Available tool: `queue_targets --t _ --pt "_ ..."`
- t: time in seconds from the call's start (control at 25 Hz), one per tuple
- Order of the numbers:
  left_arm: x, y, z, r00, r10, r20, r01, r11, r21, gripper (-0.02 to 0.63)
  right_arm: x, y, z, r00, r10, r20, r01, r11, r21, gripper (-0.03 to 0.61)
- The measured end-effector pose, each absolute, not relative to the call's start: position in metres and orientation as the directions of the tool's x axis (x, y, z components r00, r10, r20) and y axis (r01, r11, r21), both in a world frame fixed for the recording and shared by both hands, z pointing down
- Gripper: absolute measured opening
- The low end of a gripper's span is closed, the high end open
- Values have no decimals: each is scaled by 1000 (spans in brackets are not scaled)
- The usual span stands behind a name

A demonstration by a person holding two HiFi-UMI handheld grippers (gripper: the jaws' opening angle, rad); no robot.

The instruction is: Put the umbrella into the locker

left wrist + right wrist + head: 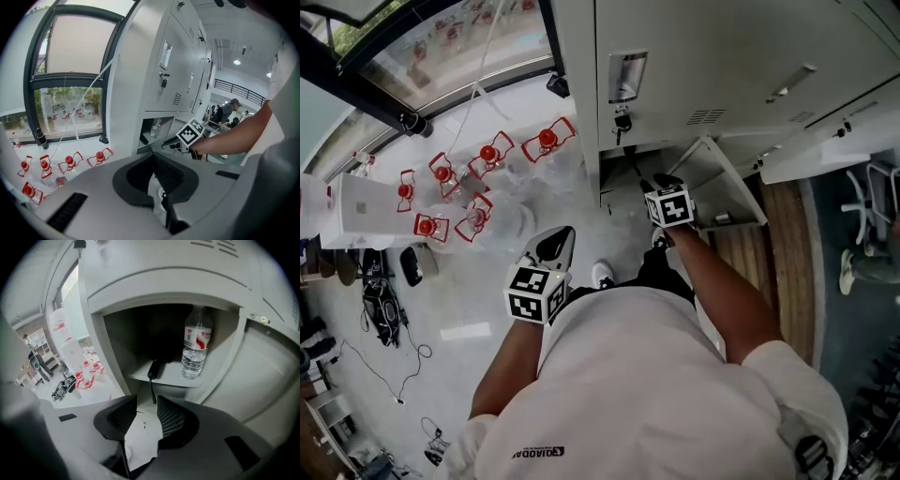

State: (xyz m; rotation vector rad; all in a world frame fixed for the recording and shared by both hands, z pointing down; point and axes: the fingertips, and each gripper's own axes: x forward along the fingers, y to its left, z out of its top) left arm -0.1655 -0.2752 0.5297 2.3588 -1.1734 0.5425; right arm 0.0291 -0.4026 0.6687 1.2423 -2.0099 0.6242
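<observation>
Umbrella (154,367) is seen lying on the shelf (174,378) inside the open locker (164,295), near an upright bottle (196,350). Right gripper (146,403) is held before the opening, jaws apart and empty. Left gripper (153,158) is held further back, jaws together on nothing.

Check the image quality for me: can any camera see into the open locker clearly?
Right gripper view: best look, though fisheye bows the locker frame and its back is in deep shadow; the umbrella is only a dark shape, the water bottle clear. Left gripper view: bright window, compartment small and dim. Head view: steep, warped, interior barely visible.
</observation>
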Motion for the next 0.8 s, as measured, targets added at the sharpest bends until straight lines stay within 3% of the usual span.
queue_targets --t 0.32,0.52,0.8 --pt "-143 -272 513 625 -614 482 -763 -610 213 14 16 -354 602 -398 -609 686 -888 443 -122 156" --pt "-132 -269 495 627 -637 448 -767 -607 211 14 8 -332 556 -499 -608 618 -847 492 -200 55" --pt "-100 -250 487 601 -661 449 -790 -576 210 14 21 -302 512 -633 -574 519 -760 590 -273 41"
